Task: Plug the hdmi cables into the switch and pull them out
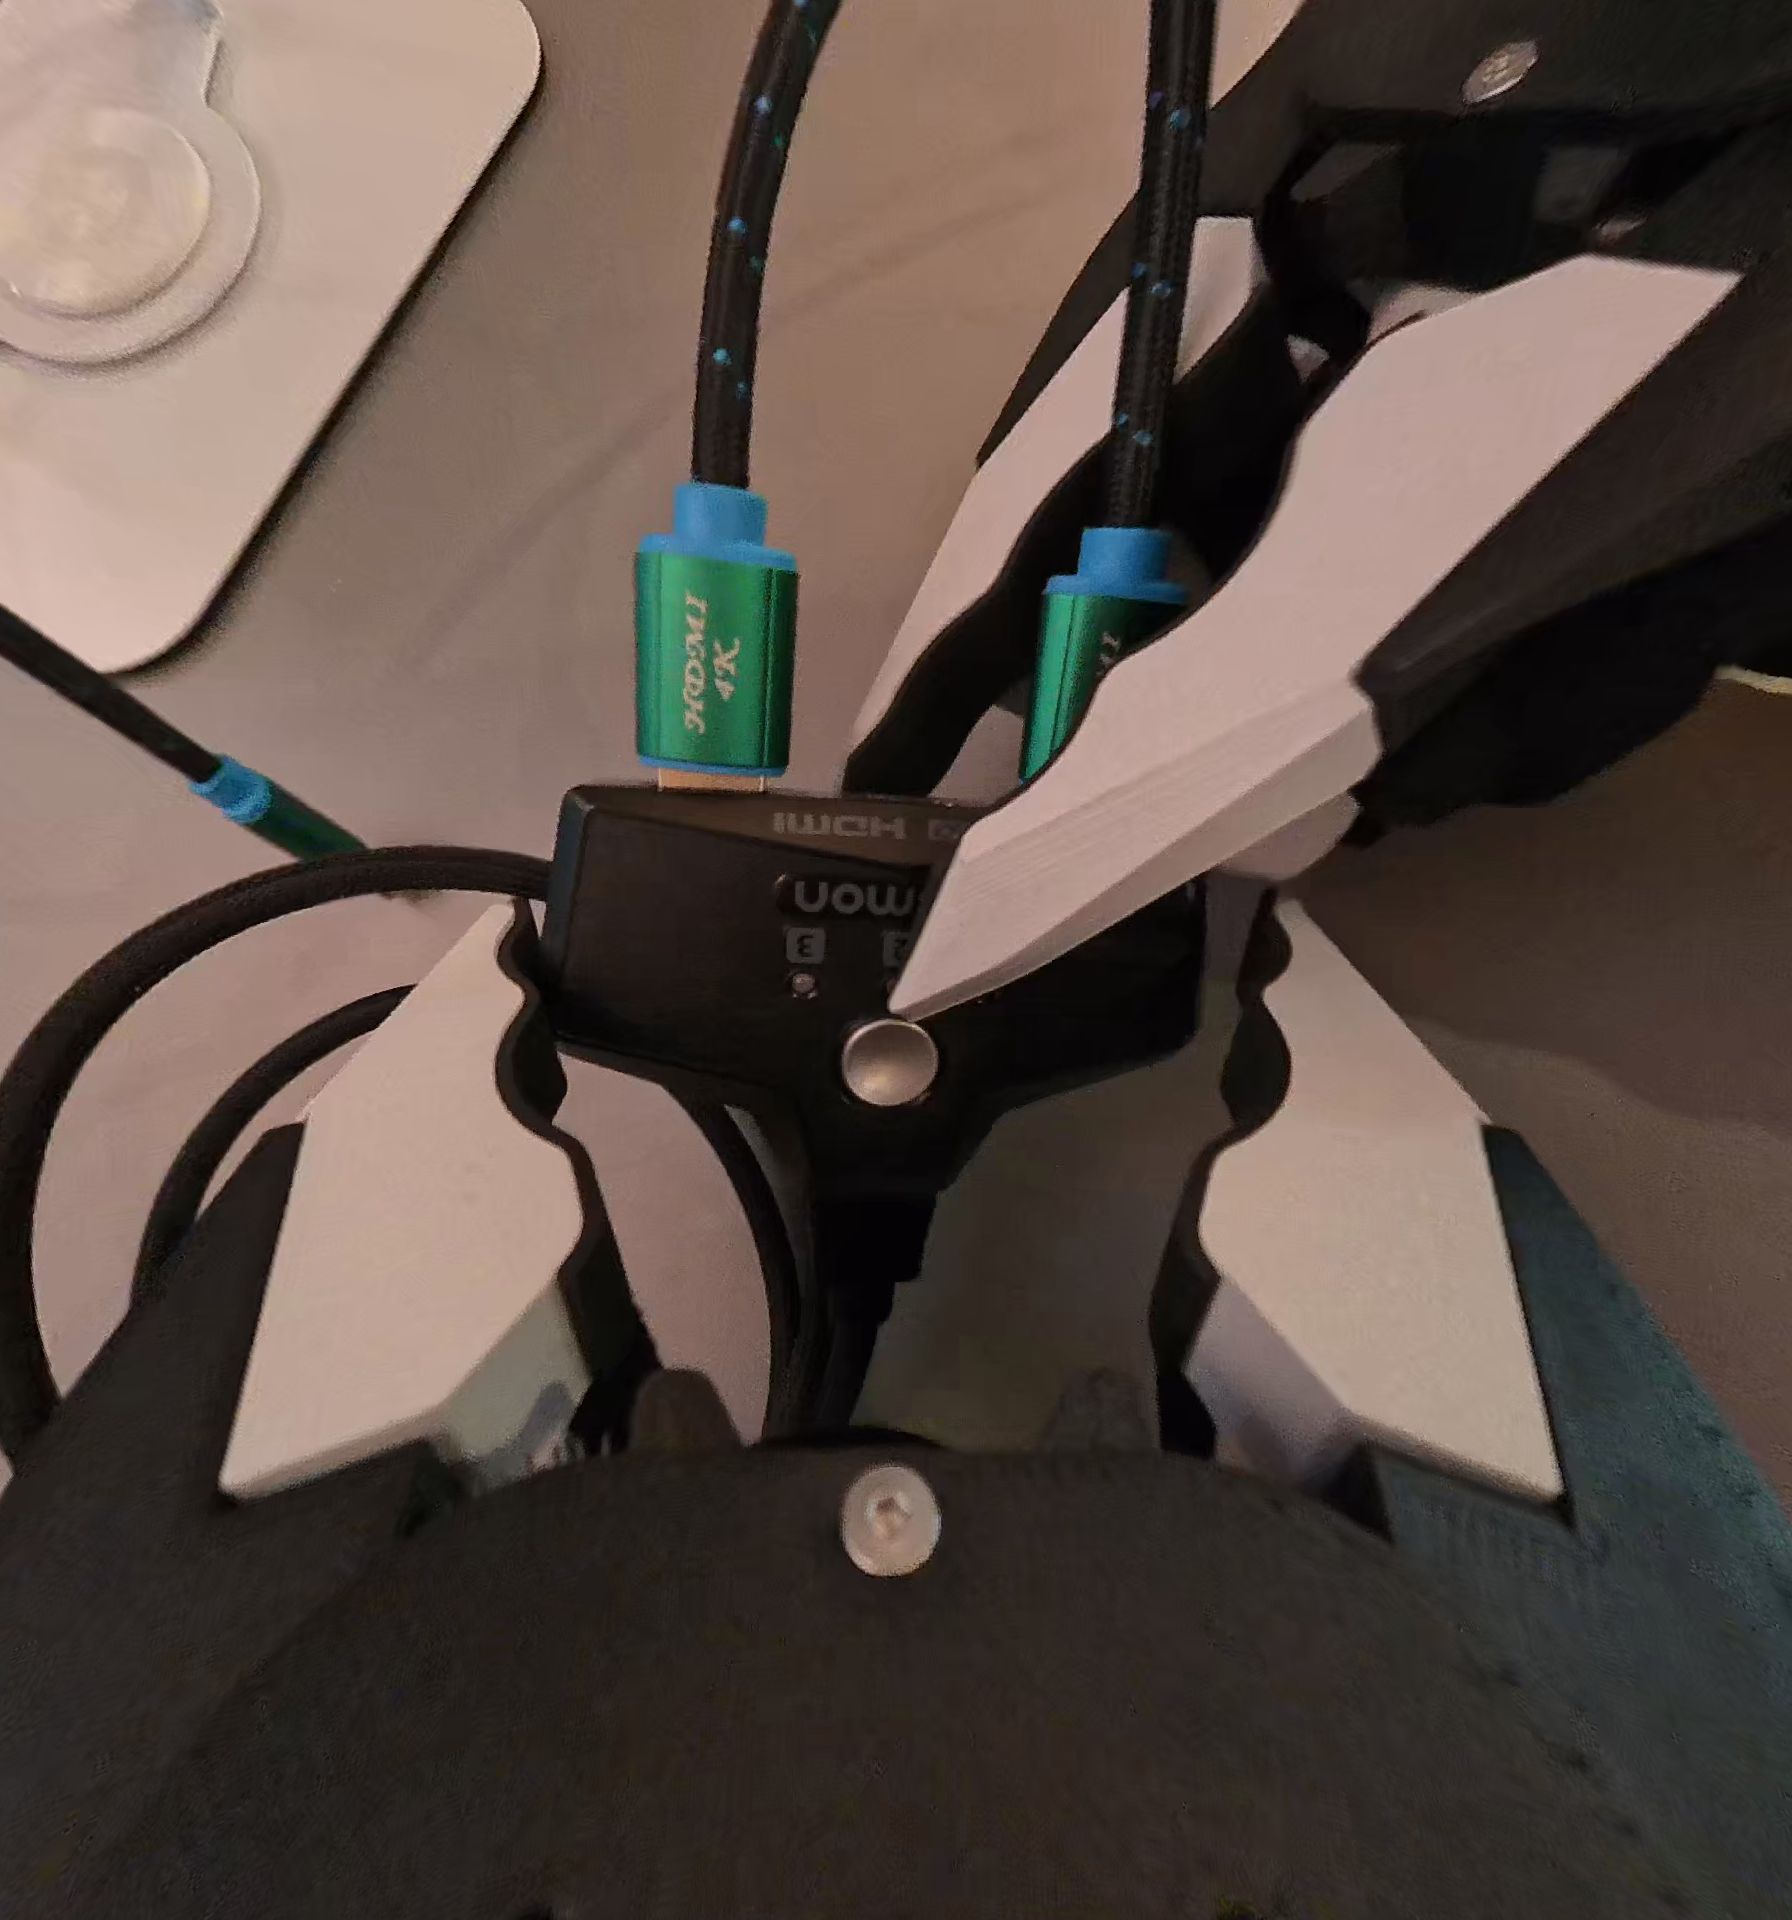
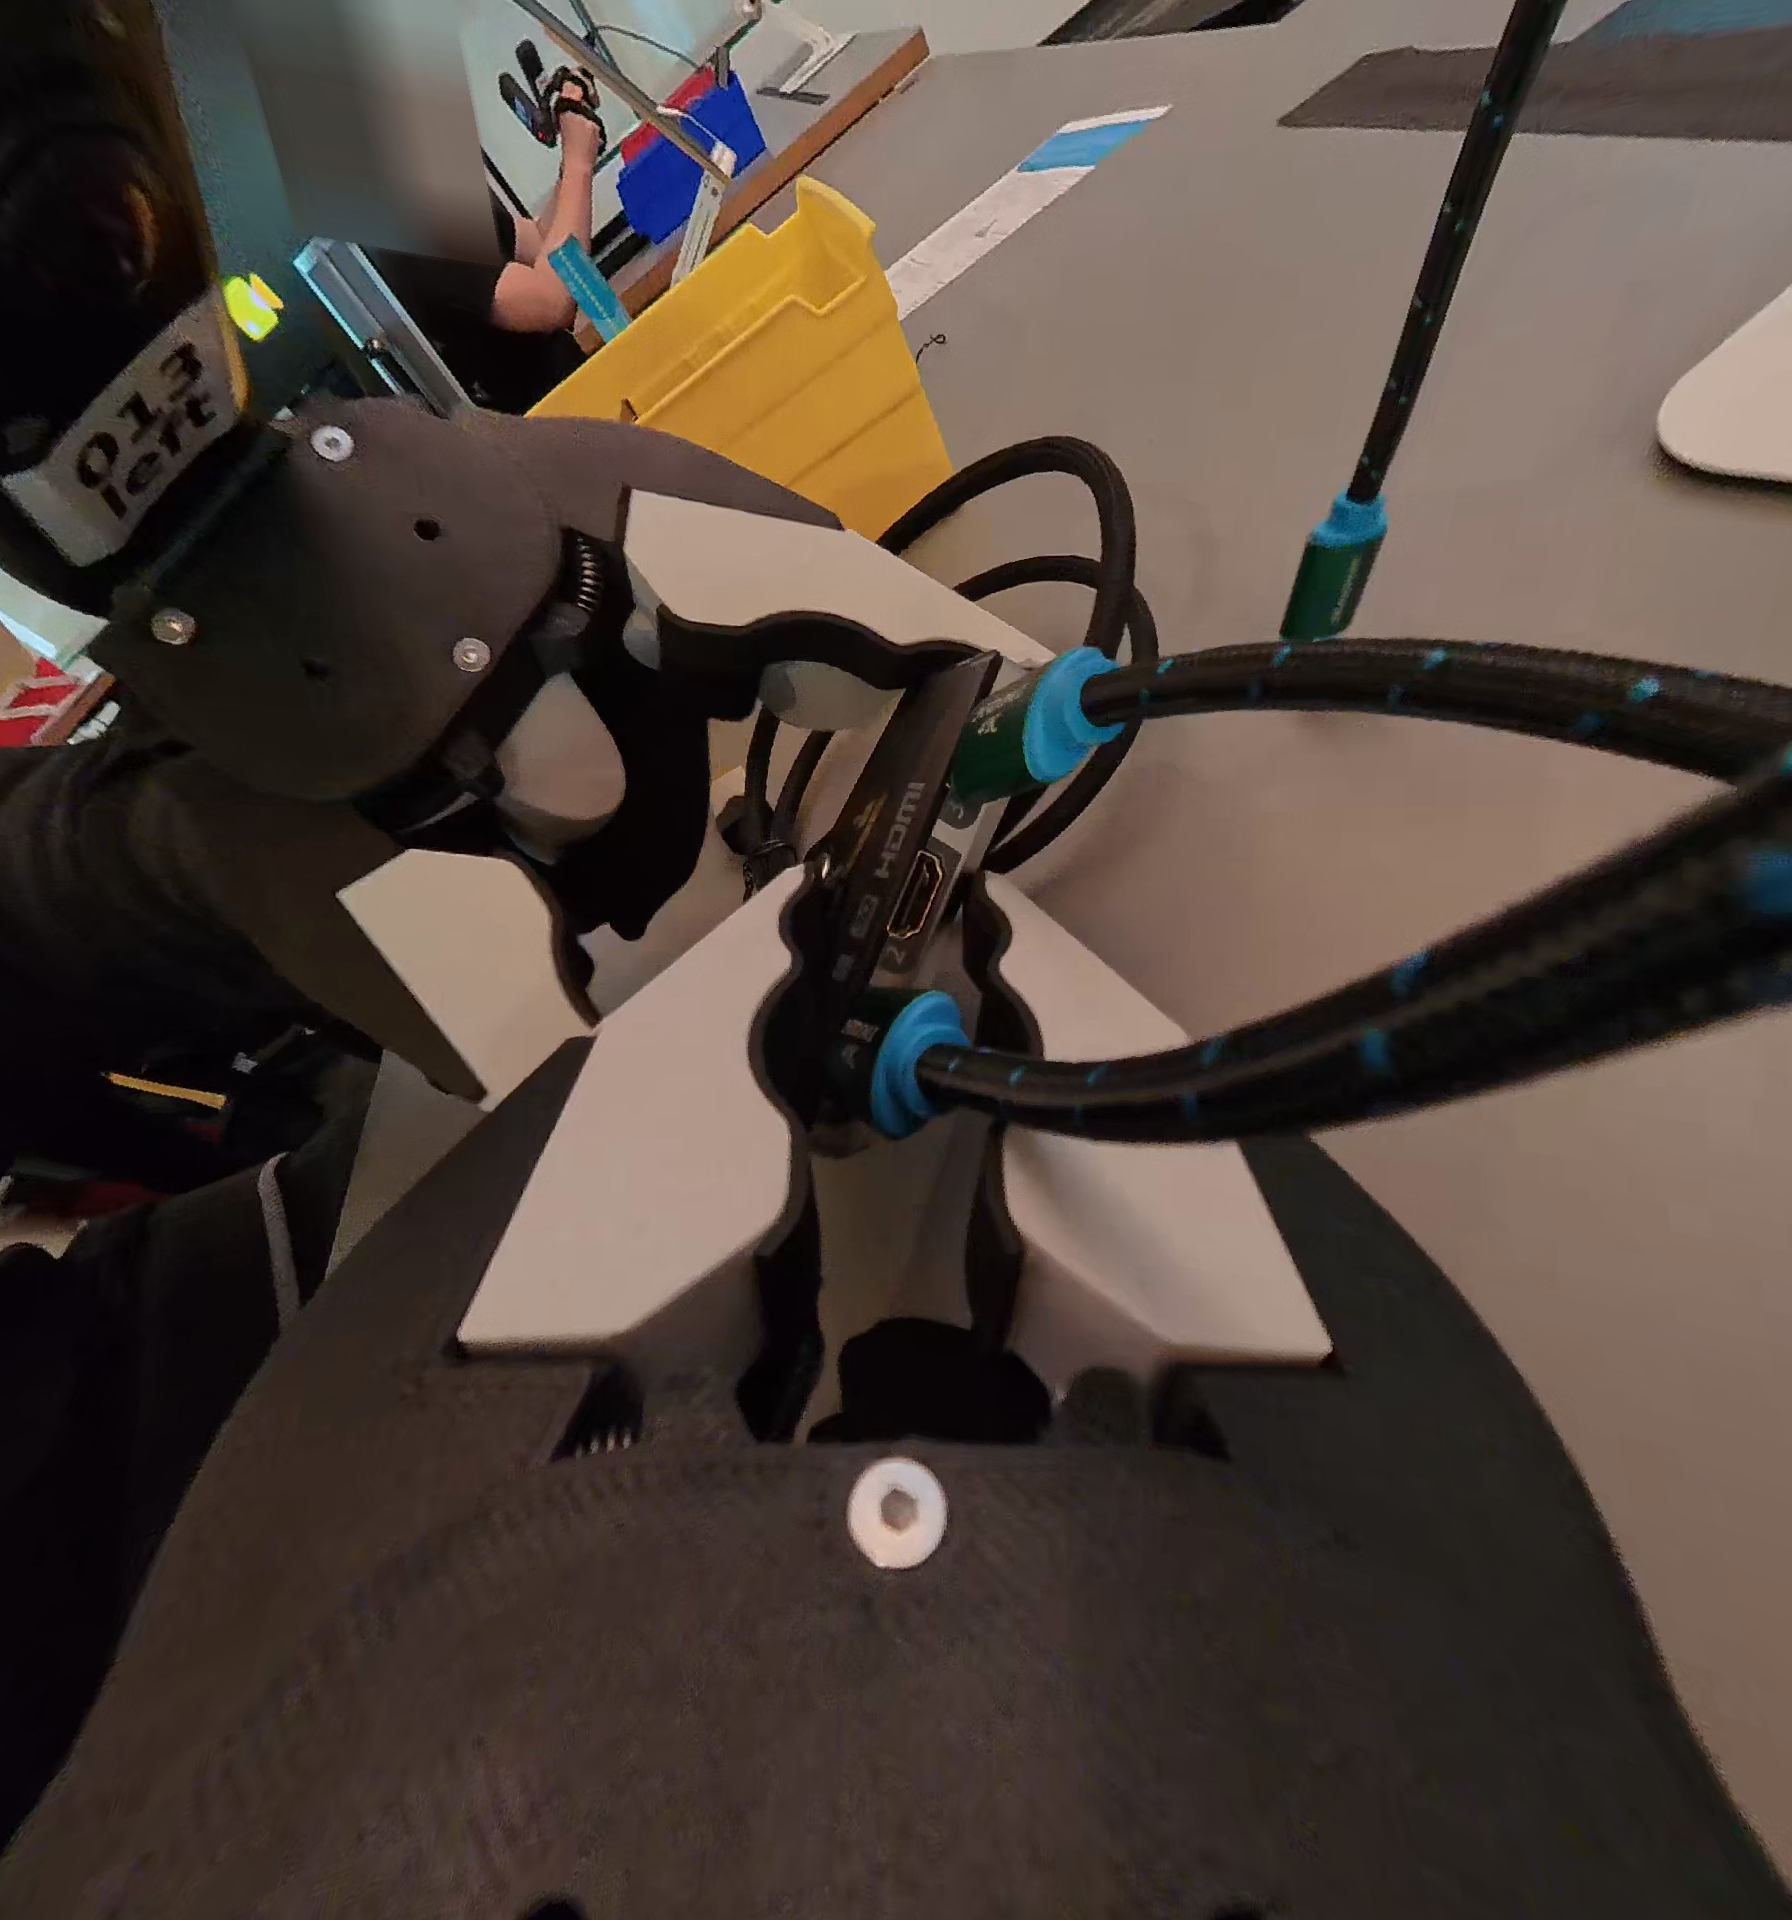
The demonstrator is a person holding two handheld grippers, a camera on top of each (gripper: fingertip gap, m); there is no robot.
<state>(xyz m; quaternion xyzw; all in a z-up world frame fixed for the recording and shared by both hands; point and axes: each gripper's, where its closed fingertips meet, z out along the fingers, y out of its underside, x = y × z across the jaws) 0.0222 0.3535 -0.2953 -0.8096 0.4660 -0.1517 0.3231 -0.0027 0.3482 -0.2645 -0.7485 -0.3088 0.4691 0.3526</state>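
The left gripper [image 1: 876, 997] grasps the black switch [image 1: 726, 935] at the centre of the left wrist view, one white finger on each short end, holding it above the grey table [image 1: 518, 436]. In the right wrist view the same switch [image 2: 897, 821] stands edge-on at mid frame, with the left gripper [image 2: 767, 800] reaching in from the left. One green plug [image 1: 715, 655] sits in the switch's far edge at upper centre, a sliver of its metal tip showing. A second plug [image 1: 1074, 665] just to its right lies between the fingers of the right gripper [image 1: 923, 883], which comes in from the upper right; in the right wrist view that gripper [image 2: 887, 956] is clenched around this plug [image 2: 871, 1049], its blue collar poking out between the fingers. The middle port [image 2: 918, 883] on the switch stands open between the two plugs. A third plug [image 2: 1333, 566] lies loose on the table at upper right, well apart. A yellow bin [image 2: 767, 343] sits at upper centre, and a white pad [image 1: 144, 301] at upper left of the left wrist view.
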